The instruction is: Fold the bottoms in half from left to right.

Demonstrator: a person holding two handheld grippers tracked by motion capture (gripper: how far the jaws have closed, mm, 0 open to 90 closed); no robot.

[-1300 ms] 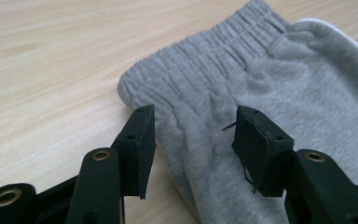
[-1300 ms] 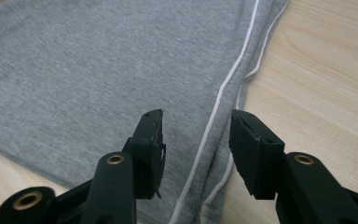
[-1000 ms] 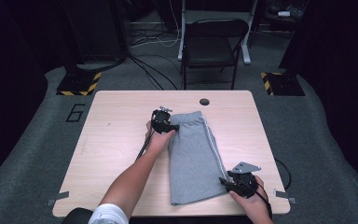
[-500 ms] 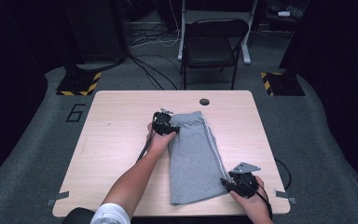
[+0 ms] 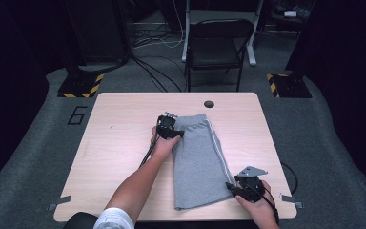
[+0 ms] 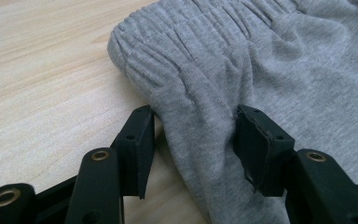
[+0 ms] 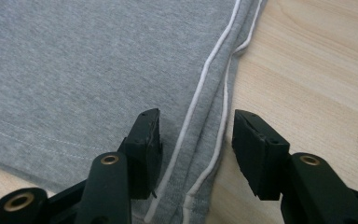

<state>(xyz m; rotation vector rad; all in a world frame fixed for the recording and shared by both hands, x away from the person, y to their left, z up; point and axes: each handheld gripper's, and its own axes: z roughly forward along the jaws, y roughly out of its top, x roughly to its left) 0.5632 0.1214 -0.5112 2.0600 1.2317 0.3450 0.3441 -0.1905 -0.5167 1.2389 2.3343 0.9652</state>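
Left gripper view: shorts (image 6: pixel 261 70) waistband between spread left tool (image 6: pixel 193 140) | right tool (image 7: pixel 196 140) spread astride striped hem

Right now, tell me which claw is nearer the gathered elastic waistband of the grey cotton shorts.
Left. The left claw straddles the folded shorts' edge just below the gathered elastic waistband. The right claw sits at the opposite hem end, astride the white side stripes.

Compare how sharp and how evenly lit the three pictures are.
High view: table bright, surrounding floor dark, shorts slightly soft. Left gripper view: waistband crisp, jaws nearest the lens blurred. Right gripper view: white stripes sharp, soft shadow under the jaws.
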